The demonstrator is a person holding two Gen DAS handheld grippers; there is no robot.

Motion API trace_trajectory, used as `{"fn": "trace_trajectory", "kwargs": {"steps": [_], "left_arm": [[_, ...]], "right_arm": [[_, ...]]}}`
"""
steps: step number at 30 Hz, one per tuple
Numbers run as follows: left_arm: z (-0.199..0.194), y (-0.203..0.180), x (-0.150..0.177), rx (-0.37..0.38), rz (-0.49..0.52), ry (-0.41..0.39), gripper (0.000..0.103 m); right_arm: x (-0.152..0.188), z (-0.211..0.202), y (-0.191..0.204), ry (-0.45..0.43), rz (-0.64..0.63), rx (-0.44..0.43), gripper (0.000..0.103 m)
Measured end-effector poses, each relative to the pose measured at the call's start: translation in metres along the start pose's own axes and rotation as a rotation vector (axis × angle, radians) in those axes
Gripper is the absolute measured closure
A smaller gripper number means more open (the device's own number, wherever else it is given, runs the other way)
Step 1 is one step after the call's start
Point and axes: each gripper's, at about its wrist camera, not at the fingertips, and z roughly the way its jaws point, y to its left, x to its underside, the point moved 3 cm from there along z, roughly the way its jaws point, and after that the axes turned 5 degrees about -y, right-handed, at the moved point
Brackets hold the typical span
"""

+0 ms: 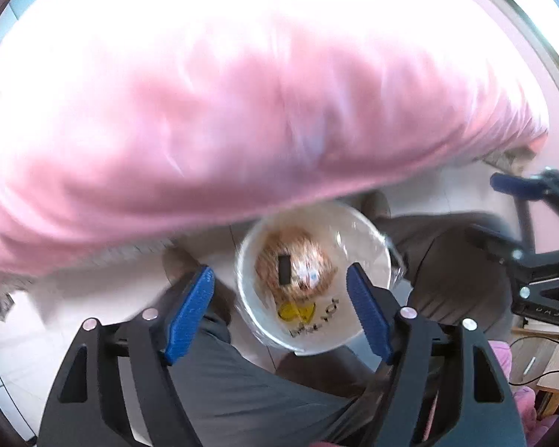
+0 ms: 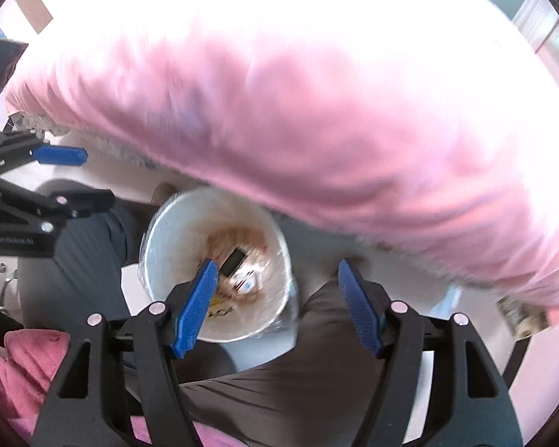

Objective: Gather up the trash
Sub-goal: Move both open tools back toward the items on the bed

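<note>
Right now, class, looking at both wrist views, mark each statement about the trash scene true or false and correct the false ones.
1. The white bin stands on the floor between the person's legs. True.
2. The bin is empty. False: it holds trash, including a small black item.
3. The left gripper is shut on a wrapper. False: its jaws are open and hold nothing.
4. The right gripper is open. True.
5. A pink bedcover fills the upper view. True.

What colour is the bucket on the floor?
The bucket is white, with brownish trash inside. The left wrist view shows it best.
</note>
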Motion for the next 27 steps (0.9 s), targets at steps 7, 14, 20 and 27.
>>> {"fn": "trace_trajectory", "kwargs": {"steps": [7,14,20,27], "left_arm": [[-0.05,0.002,-0.043,-0.074,0.027,-0.116,0.015],[-0.074,-0.001,-0.081,-0.106,0.051,-0.175,0.015],[-0.084,-0.004,-0.118,-0.12,0.069,-0.208,0.015],[-0.086,0.002,-0.158,-0.129,0.061,-0.223,0.015]], "right_arm": [[-0.033,-0.057,-0.009,-0.13,-0.029,0.06,0.029],[-0.078,-0.094,-0.028,-0.204,-0.039,0.107,0.025],[-0.123,-0.115,-0.047,-0.249,-0.029,0.117,0.025],[-0.171,-0.124,-0.067,-0.277,0.012,0.106,0.025]]}}
